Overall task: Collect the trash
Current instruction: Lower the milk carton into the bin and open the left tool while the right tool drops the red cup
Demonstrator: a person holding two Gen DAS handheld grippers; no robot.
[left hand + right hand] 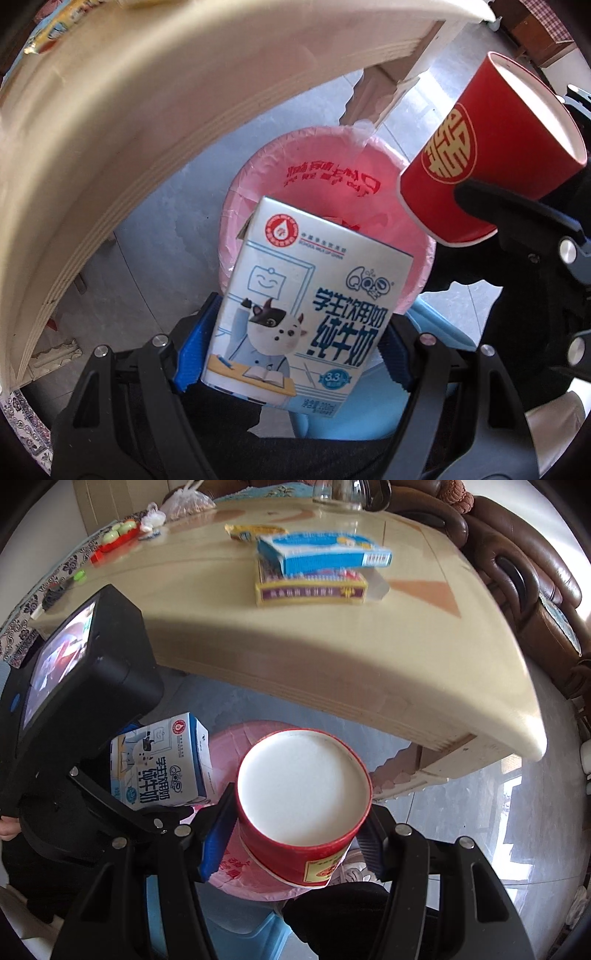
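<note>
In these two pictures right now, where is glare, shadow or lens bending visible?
Left wrist view: the table edge bends into an arc; the milk carton is sharp. Right wrist view: glare on the floor at right, the table shadowed near its front edge, the stacked boxes slightly blurred.

The left claw (291, 354) is built of matte black plastic arms, each studded with round silver screw heads, and ribbed blue pads (195, 350) are fitted on the inner faces of its fingers. The right claw (295, 834) is made the same way, with a blue ribbed pad (216, 843) on one finger and a dark ribbed pad on the other. Above the left claw's arms, a black boxy housing (110, 672) carrying a small lit screen (59, 657) and a round blue button is mounted.
</note>
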